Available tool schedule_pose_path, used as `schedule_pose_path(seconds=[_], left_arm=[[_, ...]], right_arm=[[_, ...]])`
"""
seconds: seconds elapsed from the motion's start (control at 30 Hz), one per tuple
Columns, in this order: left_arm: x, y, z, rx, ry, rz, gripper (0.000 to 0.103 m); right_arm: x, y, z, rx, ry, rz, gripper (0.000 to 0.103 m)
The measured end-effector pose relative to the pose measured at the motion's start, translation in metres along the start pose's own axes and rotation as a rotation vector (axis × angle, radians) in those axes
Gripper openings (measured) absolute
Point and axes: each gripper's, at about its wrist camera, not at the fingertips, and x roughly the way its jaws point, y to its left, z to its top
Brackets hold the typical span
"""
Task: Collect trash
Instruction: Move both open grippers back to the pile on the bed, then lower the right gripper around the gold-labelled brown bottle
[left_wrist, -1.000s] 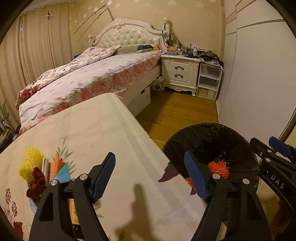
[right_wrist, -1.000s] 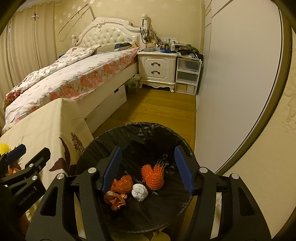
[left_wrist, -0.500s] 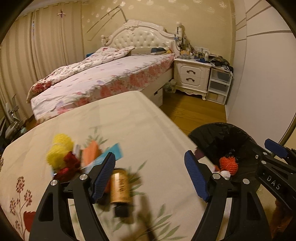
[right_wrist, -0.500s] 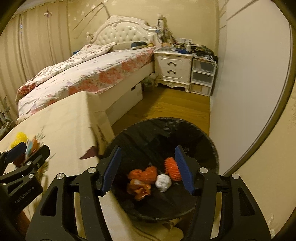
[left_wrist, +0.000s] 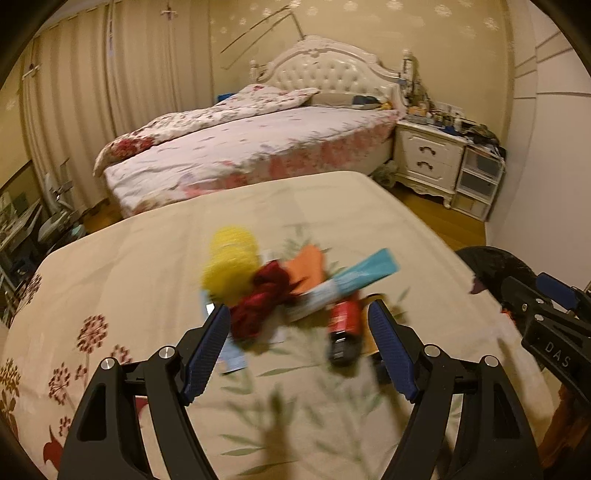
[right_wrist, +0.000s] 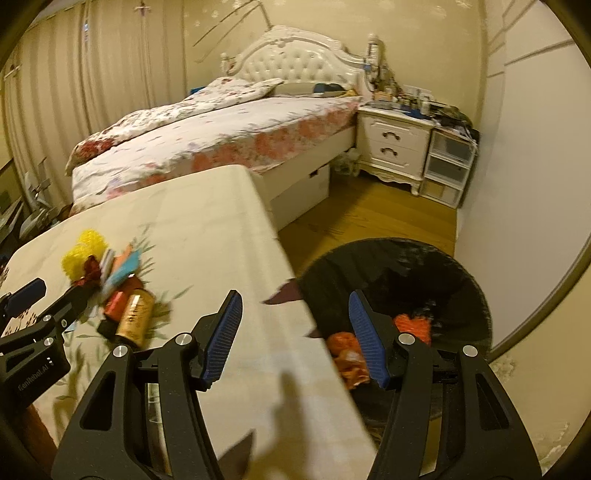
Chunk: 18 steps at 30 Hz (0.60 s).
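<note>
Hovering above the table, the left tool is spread wide and empty, the trash pile lying at its 12 o'clock. The right tool is parted, nothing gripped, over the bin edge.

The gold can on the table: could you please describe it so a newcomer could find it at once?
Start at the table with the floral cloth, beside the black-lined trash bin. A small heap of litter lies on it, and the gold can lies on its side at the heap's near edge, beside a red can. It is the only gold, shiny piece there.
</note>
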Motion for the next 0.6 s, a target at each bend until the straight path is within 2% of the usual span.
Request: schedule_pose_path(seconds=[0.6], left_arm=[[-0.001, 0.075, -0.024, -0.090, 0.043, 0.104, 0.075]], right_arm=[[0.008, 0.089, -0.007, -0.147, 0.055, 0.136, 0.057]])
